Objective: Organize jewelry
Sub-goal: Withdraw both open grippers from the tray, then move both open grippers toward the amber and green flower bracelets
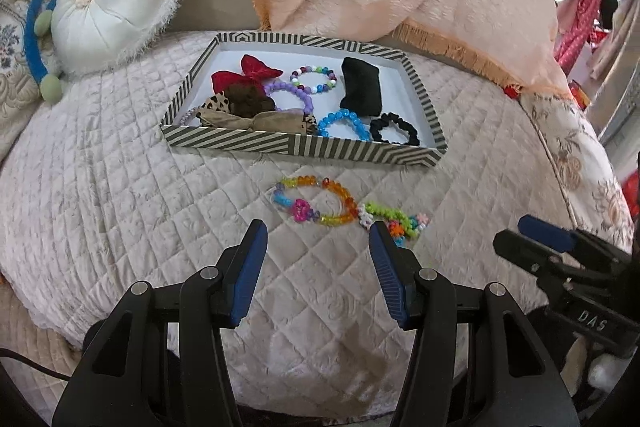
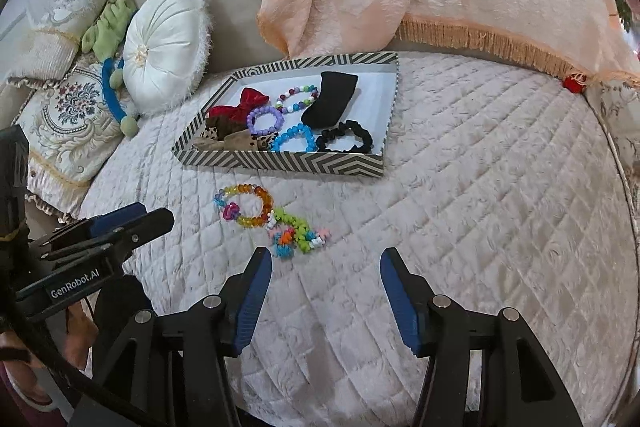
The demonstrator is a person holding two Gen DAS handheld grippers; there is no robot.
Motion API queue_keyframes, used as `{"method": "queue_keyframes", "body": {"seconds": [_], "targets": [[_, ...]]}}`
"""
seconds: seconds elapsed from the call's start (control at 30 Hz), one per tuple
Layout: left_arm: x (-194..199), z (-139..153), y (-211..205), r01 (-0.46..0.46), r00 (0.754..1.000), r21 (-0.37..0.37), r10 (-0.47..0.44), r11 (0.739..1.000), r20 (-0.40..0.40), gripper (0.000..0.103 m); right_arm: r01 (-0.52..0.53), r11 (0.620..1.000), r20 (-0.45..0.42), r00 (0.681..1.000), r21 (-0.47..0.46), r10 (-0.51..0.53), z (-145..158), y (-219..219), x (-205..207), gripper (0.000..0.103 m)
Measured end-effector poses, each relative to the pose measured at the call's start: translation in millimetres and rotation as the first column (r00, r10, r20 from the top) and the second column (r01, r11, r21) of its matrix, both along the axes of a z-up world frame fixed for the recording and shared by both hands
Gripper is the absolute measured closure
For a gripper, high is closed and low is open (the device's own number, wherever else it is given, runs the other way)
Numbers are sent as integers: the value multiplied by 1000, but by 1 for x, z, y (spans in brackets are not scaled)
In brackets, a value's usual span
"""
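From the left wrist view, the left tool [image 1: 318, 239] hovers with its fingers apart and empty over the quilted bed [image 1: 120, 207]. Just ahead lies the rainbow bracelet [image 1: 314, 201], touching the green flower bracelet [image 1: 394, 221]; both look light, limp and slippery, so pinching one bead strand seems best. From the right wrist view, the right tool [image 2: 326, 267] is also spread and empty. The striped tray [image 2: 280, 161] sits beyond, with open quilt to the right.

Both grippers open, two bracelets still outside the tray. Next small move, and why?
Probably ease the left gripper forward and down onto the rainbow bracelet: it lies on the quilt just ahead of the open fingers, outside the striped tray, touching the green bracelet.
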State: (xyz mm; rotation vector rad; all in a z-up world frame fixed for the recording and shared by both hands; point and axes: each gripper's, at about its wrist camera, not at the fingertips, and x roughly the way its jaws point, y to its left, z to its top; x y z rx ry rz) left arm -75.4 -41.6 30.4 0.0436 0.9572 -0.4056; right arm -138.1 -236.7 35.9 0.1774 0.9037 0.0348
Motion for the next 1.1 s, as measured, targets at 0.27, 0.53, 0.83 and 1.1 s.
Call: {"method": "queue_keyframes", "body": {"seconds": [0.27, 0.53, 0.83, 1.1], "targets": [[-14, -9, 0, 53, 997, -10, -53, 999, -48, 50, 9, 1000, 14, 1000, 20, -9, 5, 0, -11, 49], [-20, -12, 1, 51, 998, 24, -50, 998, -46, 50, 7, 1000, 11, 1000, 17, -7, 4, 1, -15, 48], [-16, -7, 11, 19, 1000, 25, -19, 1000, -11, 50, -4, 1000, 6, 1000, 18, 4, 2, 5, -12, 47], [-8, -4, 23, -15, 1000, 12, 15, 1000, 0, 50, -12, 1000, -8, 1000, 17, 12, -2, 10, -7, 46]]}}
